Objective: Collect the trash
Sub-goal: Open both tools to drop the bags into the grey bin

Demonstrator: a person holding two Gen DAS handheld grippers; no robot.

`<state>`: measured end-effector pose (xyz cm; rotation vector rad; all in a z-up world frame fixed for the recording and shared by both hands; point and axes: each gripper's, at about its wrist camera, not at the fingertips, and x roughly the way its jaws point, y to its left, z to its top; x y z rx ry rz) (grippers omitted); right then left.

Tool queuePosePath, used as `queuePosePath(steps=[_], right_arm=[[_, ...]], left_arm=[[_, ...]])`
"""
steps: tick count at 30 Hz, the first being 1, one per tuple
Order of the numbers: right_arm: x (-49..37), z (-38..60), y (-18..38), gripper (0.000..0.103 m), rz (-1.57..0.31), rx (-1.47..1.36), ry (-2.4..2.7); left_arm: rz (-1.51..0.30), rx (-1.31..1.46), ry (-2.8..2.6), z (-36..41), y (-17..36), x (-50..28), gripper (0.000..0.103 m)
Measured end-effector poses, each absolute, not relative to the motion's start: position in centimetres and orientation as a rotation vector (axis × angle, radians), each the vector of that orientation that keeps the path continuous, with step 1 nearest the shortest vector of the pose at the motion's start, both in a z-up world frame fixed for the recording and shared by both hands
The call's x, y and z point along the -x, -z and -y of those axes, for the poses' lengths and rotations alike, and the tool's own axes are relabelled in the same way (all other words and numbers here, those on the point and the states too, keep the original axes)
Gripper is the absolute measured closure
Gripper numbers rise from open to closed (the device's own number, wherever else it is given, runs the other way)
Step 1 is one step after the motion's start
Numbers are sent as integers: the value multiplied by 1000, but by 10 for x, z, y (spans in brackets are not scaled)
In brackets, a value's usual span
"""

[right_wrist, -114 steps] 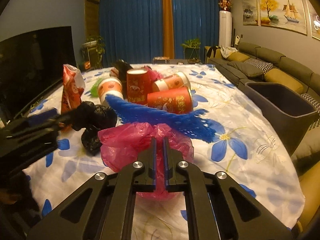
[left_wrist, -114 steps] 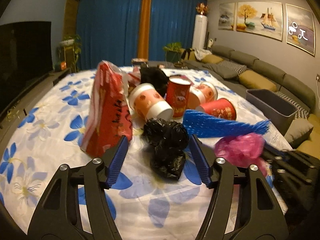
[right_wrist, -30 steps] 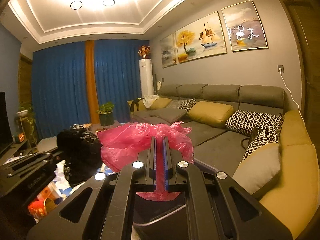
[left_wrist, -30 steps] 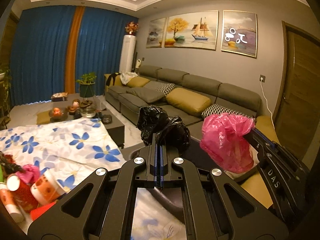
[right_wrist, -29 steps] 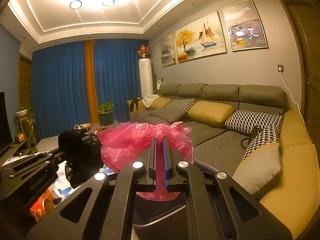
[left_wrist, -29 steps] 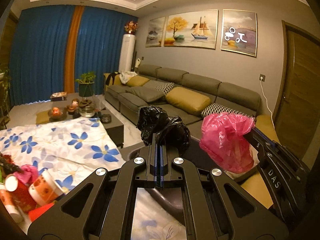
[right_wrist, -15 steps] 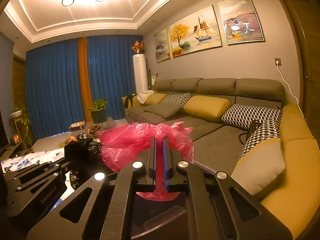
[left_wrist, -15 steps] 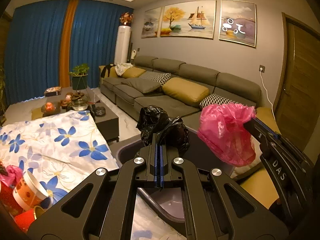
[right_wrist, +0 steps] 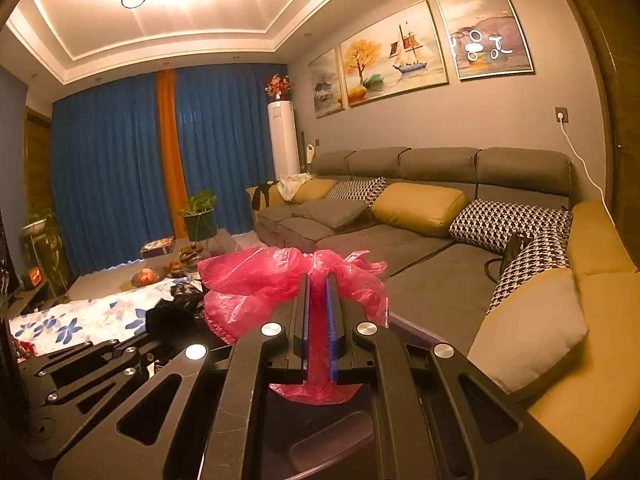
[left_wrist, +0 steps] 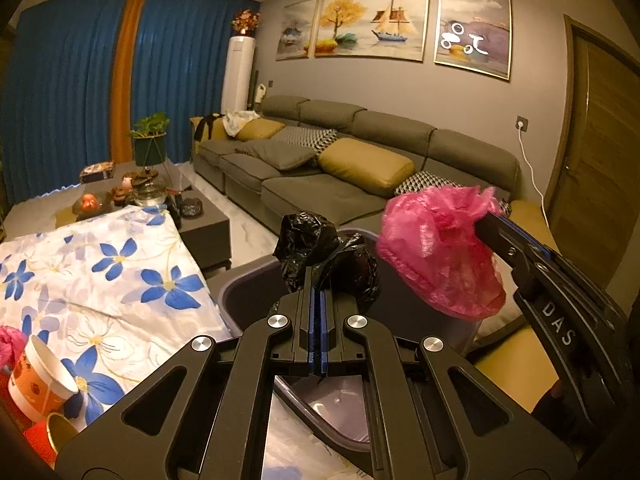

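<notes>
Two tools, each clamped on one crumpled bag. The left tool [left_wrist: 318, 280] pinches a black plastic bag [left_wrist: 320, 254] above the one grey bin [left_wrist: 248, 300]; the right tool [right_wrist: 318, 284] grips a pink plastic bag [right_wrist: 256, 280] just right of it. One paper cup [left_wrist: 38, 376] lies on the floral worktop [left_wrist: 120, 280], far left of the left tool.
</notes>
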<state>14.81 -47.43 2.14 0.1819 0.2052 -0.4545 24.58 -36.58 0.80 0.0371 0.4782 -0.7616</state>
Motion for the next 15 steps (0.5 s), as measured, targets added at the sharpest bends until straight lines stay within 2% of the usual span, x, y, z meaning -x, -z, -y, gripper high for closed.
queuePosePath(steps=[2,3,4,5,6,7,10,13,15], right_arm=[[-151,476,-20,93,-209,-184,450],[-153,479,-19,89,-214,-190,444],[-154,481,-18,80,-219,-197,438],[-155,485,-19,76,-222,-204,431],[-156,487,-18,71,-223,-206,427],[-156,488,-18,70,-221,-206,428],[-154,492,-18,70,-222,-207,438],[-147,494,-19,67,-216,-217,452],[-141,492,-20,62,-211,-214,458]], left_arm=[[-490,-40,784,369,-5,-248,102],[-497,-36,803,369,-4,-249,101],[-507,-35,814,370,-2,-251,96],[-515,-32,814,369,0,-252,93],[-522,-22,820,368,0,-254,85],[-523,-12,819,366,1,-256,72],[-519,-7,781,359,2,-257,48],[-523,16,727,344,1,-258,33],[-521,32,698,334,-3,-255,28]])
